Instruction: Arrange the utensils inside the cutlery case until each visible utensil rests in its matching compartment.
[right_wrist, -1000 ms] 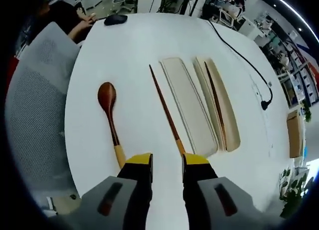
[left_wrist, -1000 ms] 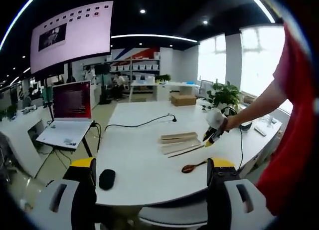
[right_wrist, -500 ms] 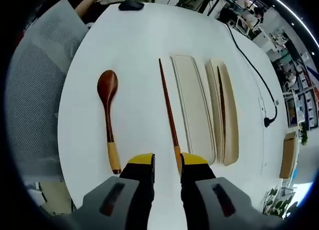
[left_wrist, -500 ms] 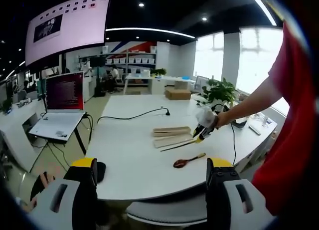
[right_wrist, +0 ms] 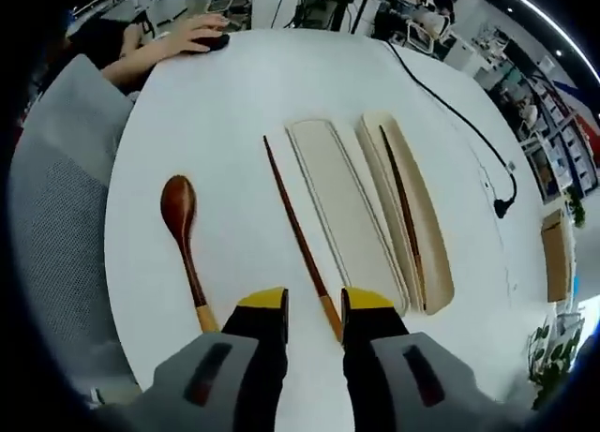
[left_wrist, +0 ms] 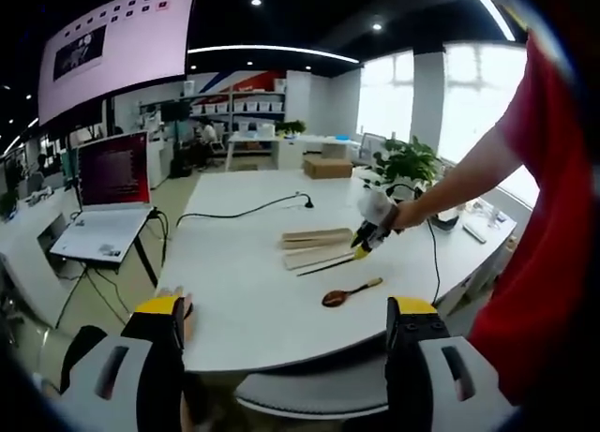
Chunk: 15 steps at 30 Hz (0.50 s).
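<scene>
Gripping the loose chopstick (right_wrist: 298, 233) at its pale end, right gripper (right_wrist: 314, 305) jaws on either side of the tip; whether they pinch it, can't tell.
Judged best: close squarely on the thin round stick, lift level, lay it beside the other chopstick (right_wrist: 401, 205) already in the case tray (right_wrist: 427, 235); flat lid (right_wrist: 345, 207) sits between. Spoon (right_wrist: 183, 235), glossy dark wood bowl with pale handle end, lies left on smooth white desk (right_wrist: 234, 104), apart from the case. Left gripper (left_wrist: 286, 320) jaws wide apart, empty, held off the desk edge.
</scene>
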{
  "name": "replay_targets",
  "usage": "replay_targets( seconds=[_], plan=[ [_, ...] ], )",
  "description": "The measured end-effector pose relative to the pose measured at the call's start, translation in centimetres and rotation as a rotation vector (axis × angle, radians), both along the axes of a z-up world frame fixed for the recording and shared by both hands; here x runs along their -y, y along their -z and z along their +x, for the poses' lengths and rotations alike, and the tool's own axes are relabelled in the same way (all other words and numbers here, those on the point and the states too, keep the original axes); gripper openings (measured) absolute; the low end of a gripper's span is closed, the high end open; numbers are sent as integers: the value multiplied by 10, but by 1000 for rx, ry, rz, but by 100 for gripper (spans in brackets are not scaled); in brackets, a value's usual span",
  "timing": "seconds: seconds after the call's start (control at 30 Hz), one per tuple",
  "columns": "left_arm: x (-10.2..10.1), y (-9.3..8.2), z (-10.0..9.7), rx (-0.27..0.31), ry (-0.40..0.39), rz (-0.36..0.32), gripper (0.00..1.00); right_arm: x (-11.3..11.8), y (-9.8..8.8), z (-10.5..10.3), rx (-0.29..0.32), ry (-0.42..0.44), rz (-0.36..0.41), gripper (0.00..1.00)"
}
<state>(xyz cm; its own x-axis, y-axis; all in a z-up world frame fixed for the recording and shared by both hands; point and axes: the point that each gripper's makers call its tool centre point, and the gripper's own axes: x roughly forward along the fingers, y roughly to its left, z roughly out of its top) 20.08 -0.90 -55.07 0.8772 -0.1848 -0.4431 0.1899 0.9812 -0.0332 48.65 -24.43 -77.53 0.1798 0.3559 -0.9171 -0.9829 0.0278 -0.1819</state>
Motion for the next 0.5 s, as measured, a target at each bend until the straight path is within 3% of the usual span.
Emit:
replay_targets(
  seconds=[0.13, 0.23, 0.3, 0.4, 0.5],
  plan=[
    [1, -1, 2, 3, 3, 0, 91, 0, -2, 3, -13, -10, -13, 14],
    [2, 4, 3, -13, 13, -7, 91, 1, -1, 5, -23, -70, -53, 9],
    [6, 8, 4, -27, 37, 1, 91, 5, 2, -1, -82, -88, -111, 10],
    [8, 8, 9, -31, 50, 13, 91, 2, 3, 6, -59, -125, -137, 9],
    [9, 1, 12, -18, 51, 9, 91, -2, 7, 1, -85, -147, -144, 3]
  ],
)
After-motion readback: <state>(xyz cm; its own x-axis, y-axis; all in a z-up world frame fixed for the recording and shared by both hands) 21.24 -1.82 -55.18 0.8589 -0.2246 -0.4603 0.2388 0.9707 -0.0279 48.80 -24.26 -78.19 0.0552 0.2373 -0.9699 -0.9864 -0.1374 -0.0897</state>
